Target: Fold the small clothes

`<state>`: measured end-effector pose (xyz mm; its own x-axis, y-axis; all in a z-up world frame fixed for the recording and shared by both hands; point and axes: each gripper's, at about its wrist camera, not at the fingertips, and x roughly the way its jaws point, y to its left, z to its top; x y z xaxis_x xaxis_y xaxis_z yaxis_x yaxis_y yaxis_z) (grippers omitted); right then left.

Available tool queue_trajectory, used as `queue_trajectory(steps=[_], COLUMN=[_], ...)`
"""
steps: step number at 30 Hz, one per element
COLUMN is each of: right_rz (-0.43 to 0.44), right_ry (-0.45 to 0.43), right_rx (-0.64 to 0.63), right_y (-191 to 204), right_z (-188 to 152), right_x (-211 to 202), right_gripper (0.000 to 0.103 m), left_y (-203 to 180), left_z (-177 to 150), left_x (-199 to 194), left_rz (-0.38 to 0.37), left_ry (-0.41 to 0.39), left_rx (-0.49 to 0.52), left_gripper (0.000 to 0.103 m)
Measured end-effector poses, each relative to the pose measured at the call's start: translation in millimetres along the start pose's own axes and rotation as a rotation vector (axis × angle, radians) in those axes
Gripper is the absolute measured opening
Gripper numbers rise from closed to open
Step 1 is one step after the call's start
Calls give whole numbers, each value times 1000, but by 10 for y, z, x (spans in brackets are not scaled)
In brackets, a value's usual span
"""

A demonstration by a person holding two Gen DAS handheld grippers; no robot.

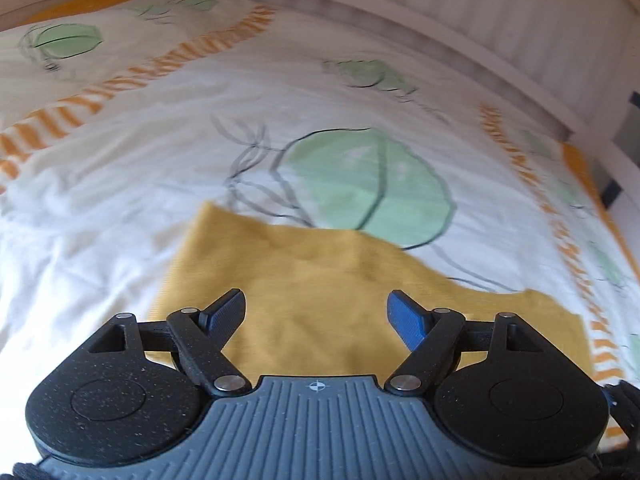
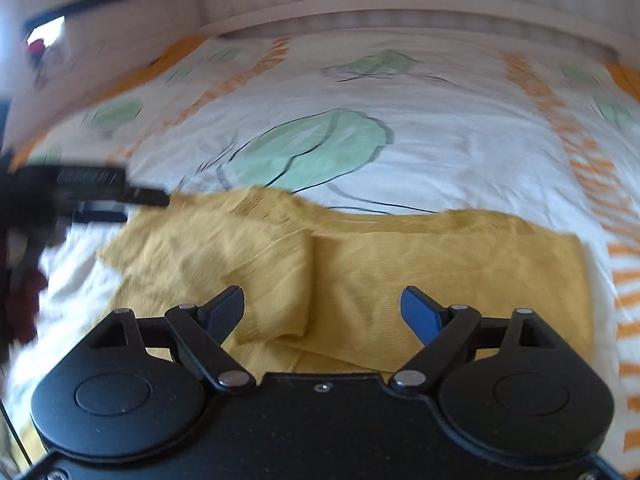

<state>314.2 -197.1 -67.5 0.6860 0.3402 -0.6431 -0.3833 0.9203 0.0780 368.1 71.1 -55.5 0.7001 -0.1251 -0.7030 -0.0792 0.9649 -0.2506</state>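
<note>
We hold both tools wide and empty, left tool (image 1: 316, 316) and right tool (image 2: 322, 314), above the mustard-yellow knit garment (image 2: 400, 264); it lies part-folded on the leaf-printed bedspread (image 2: 440, 152) (flat for creasing, we judge).

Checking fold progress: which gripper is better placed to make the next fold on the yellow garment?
Probably the right gripper: it hangs open over the yellow garment, beside the folded-over flap. The left gripper, also open, faces only flat cloth.
</note>
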Motion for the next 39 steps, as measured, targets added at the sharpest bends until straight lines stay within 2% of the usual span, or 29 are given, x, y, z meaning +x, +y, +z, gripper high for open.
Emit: queue_trajectory(steps=[3,6,7,9,14,16,18,24,28,31,33,35,37,39], right_rz=[3,-34,-58,-105,-187,-187,-175,-114,-207,-254,-200,-85,-10,15], right_ry=[23,57,58,41,12,19,17,12,-45,-68,-88,-91,-76,-61], right_rx=[-134,-221,-242,-246,52,125,157,142,327,323,304,259,131,-51], right_y=[257,385,400,354,-169,-329,-396,-302,-662,-785,-747,-621,-363,-46], right_z=[-40,-98,-114,-119,-12,-19,-38,-37,-8,19,20,41,54,29], right_x=[104,220,241,235,154,141,126,179,44,-70,-94,-49,18,62], right_gripper=[87,85,83,72,71,71,71,71,71,72,74,74,75,75], left_y=[91,190,204,222,242,248,266,335,376,382,390,400,403,412], left_z=[-3,-15,-16,-11,33,41,43,69,92,101,99,98,98,103], left_x=[30,18,-2,-26,-43,-48,-45,-52,-77,-68,-56,-55,-62,-62], left_rz=[22,22,20,19,19,24,31,39,41,46,48,48,51,53], left_ry=[21,32,28,21,8,5,5,3,-5,-5,0,2,0,-1], left_rx=[-1,6,9,15,-2,2,3,-9,-16,-6,-8,-12,-7,-8], left_gripper=[77,77,77,77,77,77,77,77,77,77,77,77,77,77])
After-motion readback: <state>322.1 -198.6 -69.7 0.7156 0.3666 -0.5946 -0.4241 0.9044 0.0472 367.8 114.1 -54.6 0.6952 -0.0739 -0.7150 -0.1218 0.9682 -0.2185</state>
